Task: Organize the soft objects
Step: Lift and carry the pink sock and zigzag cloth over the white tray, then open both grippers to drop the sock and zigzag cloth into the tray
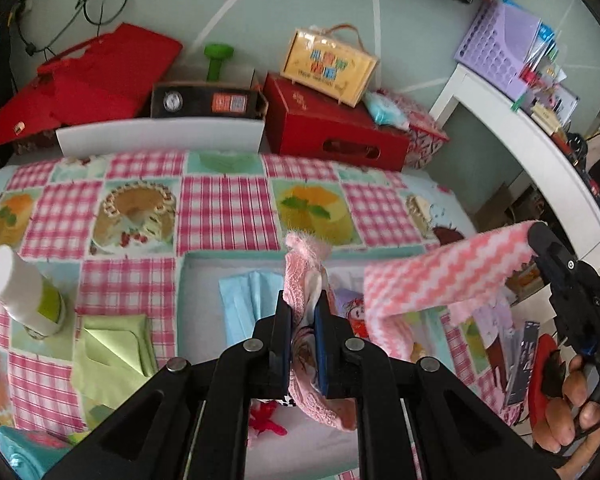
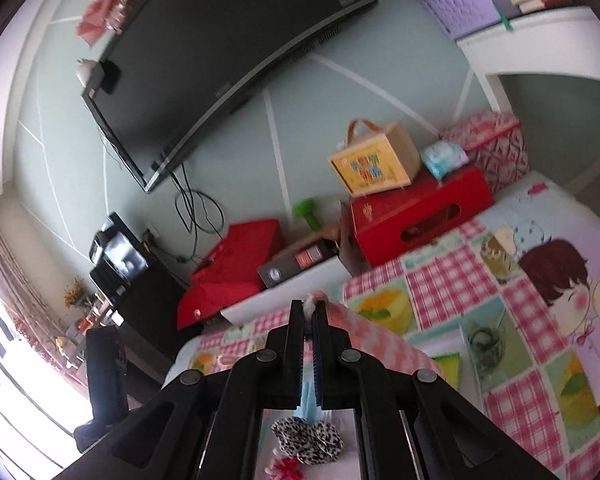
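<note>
My left gripper (image 1: 303, 300) is shut on a pink knitted sock (image 1: 305, 268) and holds it over a white tray (image 1: 182, 280) on the checked tablecloth. A blue face mask (image 1: 242, 304) lies in the tray. My right gripper (image 1: 540, 240) is shut on a pink-and-white zigzag cloth (image 1: 440, 280) that hangs to the right of the sock. In the right wrist view my right gripper (image 2: 308, 312) pinches that cloth (image 2: 364, 336) at its edge. A leopard-print scrunchie (image 2: 306, 438) lies below it.
A white-and-green bottle (image 1: 24, 292) and a green cloth (image 1: 112, 348) lie left of the tray. Red boxes (image 1: 336, 128), a yellow bag (image 1: 328, 66) and a dark box (image 1: 208, 100) stand along the far edge. A TV (image 2: 220, 52) hangs on the wall.
</note>
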`<state>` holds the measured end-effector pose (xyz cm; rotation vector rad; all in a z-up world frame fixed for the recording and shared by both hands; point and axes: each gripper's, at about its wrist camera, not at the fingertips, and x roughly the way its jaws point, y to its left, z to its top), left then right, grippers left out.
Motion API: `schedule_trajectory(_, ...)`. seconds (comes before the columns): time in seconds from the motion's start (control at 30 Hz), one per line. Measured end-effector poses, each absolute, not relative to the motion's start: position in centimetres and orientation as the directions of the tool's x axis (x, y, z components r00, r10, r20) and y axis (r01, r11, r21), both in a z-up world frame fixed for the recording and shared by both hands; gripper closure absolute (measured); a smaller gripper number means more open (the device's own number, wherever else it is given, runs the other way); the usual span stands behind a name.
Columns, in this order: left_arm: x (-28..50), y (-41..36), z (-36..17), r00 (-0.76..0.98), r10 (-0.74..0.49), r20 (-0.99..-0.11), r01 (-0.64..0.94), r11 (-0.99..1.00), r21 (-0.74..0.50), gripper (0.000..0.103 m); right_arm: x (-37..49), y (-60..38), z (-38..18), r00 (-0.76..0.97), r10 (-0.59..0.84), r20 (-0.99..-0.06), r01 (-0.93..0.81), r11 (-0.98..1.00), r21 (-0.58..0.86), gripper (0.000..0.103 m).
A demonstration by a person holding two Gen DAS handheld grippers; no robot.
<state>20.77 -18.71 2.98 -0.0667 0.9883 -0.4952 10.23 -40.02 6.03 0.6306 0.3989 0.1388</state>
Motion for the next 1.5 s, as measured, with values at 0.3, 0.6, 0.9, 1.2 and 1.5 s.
schedule_trajectory(0.3, 21.3, -20.1, -0.3, 0.404, -0.399, -0.823, 0.381, 0.892, -0.244, 0.093, 13.8, -39.0, 1.6, 0.807, 0.286, -0.516, 0.081, 0.813, 0.577, 0.098)
schedule_trajectory(0.6, 21.9, -20.4, -2.7, 0.363, -0.379, -0.851, 0.375, 0.896, -0.239, 0.093, 15.2, -38.5, -1.8, 0.687, 0.221, -0.693, 0.2, 0.858, 0.472, 0.095)
schedule_trajectory(0.9, 21.9, -21.1, -3.9, 0.34, -0.371, -0.864, 0.387, 0.893, -0.231, 0.092, 15.8, -38.6, -3.8, 0.587, 0.123, -0.8, 0.281, 0.896, 0.344, 0.095)
schedule_trajectory(1.2, 22.0, -21.2, -4.5, 0.332, -0.355, -0.874, 0.382, 0.898, -0.219, 0.091, 16.1, -38.4, -4.5, 0.523, 0.054, -0.851, 0.31, 0.918, 0.249, 0.095)
schedule_trajectory(1.5, 21.8, -21.0, -3.9, 0.322, -0.34, -0.884, 0.373, 0.903, -0.211, 0.062, 16.1, -38.3, -4.5, 0.487, 0.006, -0.873, 0.327, 0.926, 0.189, 0.069)
